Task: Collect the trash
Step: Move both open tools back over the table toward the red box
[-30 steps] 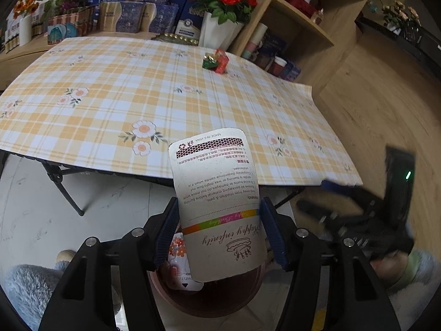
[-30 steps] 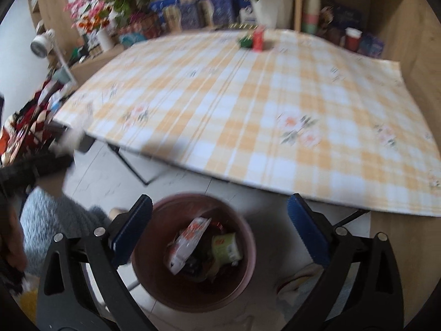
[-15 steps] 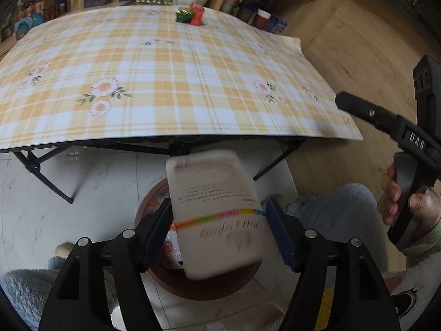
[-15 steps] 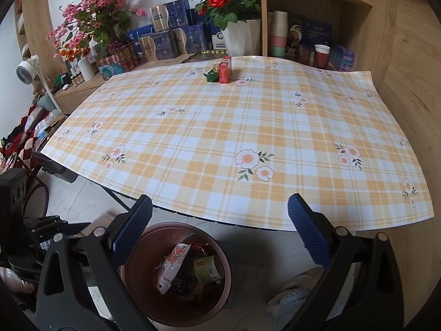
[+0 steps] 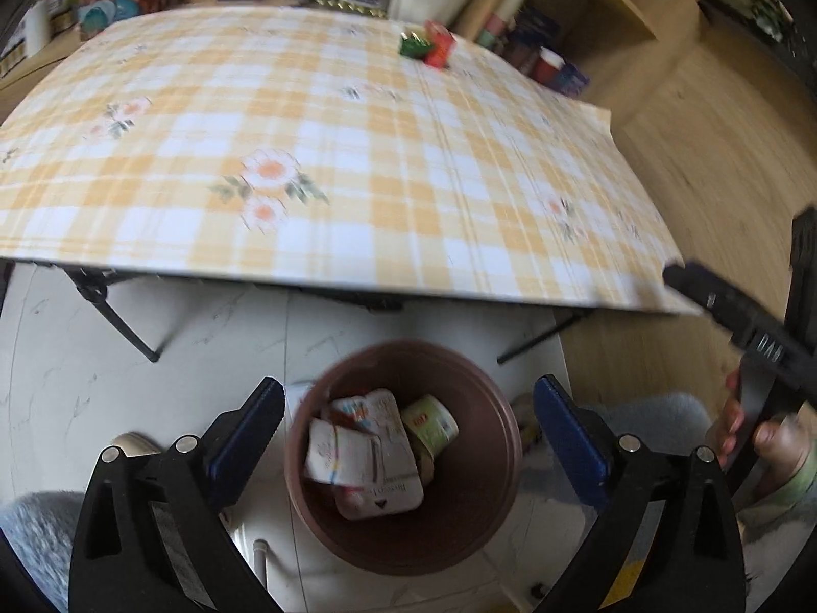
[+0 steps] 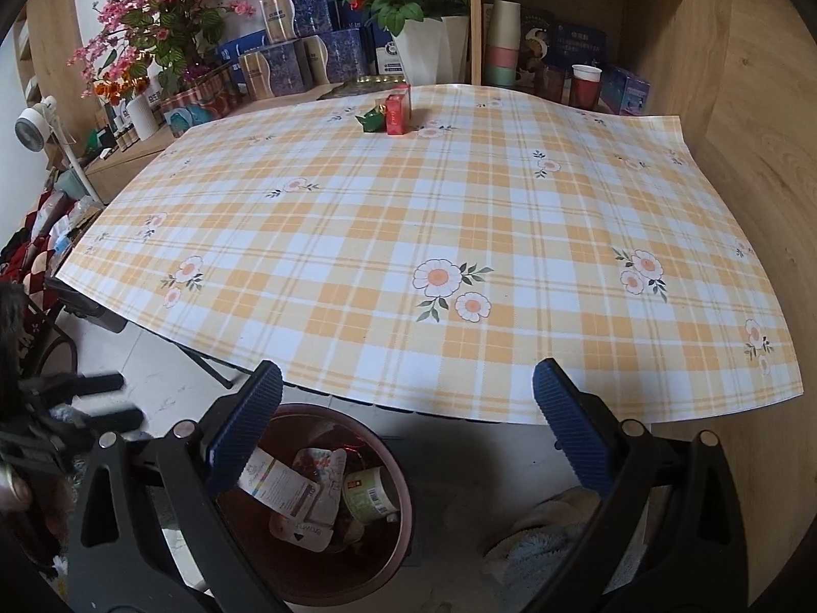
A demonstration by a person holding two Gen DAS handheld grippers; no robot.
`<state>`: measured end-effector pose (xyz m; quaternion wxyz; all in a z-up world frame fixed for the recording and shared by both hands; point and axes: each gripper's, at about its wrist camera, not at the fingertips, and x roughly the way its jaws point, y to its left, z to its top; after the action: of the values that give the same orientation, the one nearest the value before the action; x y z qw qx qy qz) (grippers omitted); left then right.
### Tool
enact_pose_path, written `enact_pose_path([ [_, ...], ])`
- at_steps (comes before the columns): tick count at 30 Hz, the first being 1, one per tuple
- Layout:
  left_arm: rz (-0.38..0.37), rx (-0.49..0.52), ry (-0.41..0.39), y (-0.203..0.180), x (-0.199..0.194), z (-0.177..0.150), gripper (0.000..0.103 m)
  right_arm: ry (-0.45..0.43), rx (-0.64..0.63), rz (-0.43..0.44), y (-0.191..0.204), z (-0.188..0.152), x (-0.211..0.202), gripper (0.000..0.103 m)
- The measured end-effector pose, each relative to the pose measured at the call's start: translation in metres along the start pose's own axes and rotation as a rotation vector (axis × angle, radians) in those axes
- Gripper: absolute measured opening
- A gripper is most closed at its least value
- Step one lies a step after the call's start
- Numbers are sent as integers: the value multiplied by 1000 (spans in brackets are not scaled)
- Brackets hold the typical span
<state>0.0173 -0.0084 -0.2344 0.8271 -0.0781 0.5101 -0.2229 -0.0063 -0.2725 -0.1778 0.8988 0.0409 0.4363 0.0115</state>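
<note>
Left wrist view: the left hand-held gripper (image 5: pixel 408 429) has its jaws opening, the ribbed blue pads wide apart with nothing pressed between them. Directly below and between its fingers sits a round brown bin (image 5: pixel 503 434) on the pale marble-look floor. Inside the bin lies the white paper pouch (image 5: pixel 339 460) with a rainbow stripe (released, flat on the heap), touching another printed flat pouch (image 5: pixel 385 475) and a small green-labelled cup (image 5: pixel 431 421) lying on its side. Beyond the bin, ahead of the fingers, the tabletop (image 5: pixel 357 117) spreads out under a smooth orange-and-white checked cloth with daisy prints; at its far side stand a small red carton (image 5: pixel 440 48) and a crumpled green wrapper (image 5: pixel 412 45), touching each other. To the right of the fingers a hand (image 5: pixel 766 439) grips the black handle of the other tool.

Right wrist view: the right hand-held gripper (image 6: pixel 408 429) is spread wide and empty, its ridged blue pads over the near edge of the checked cloth (image 6: pixel 434 235). The bin (image 6: pixel 403 490) sits low, under its left finger, with the pouch (image 6: pixel 278 485) and the cup (image 6: pixel 365 495) visible inside. Far ahead, the red carton (image 6: pixel 397 113) stands upright beside the green wrapper (image 6: pixel 371 120), before a white vase of red roses (image 6: pixel 418 51).
</note>
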Motion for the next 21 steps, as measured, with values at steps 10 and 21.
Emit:
enact_pose_path([
  [10,55,40,-92,10,-2,68,96,5,7,-15,-16,22,29,97],
  [21,89,34,-228,21,18,173,96,-60,51,74,-45,140,109,97],
])
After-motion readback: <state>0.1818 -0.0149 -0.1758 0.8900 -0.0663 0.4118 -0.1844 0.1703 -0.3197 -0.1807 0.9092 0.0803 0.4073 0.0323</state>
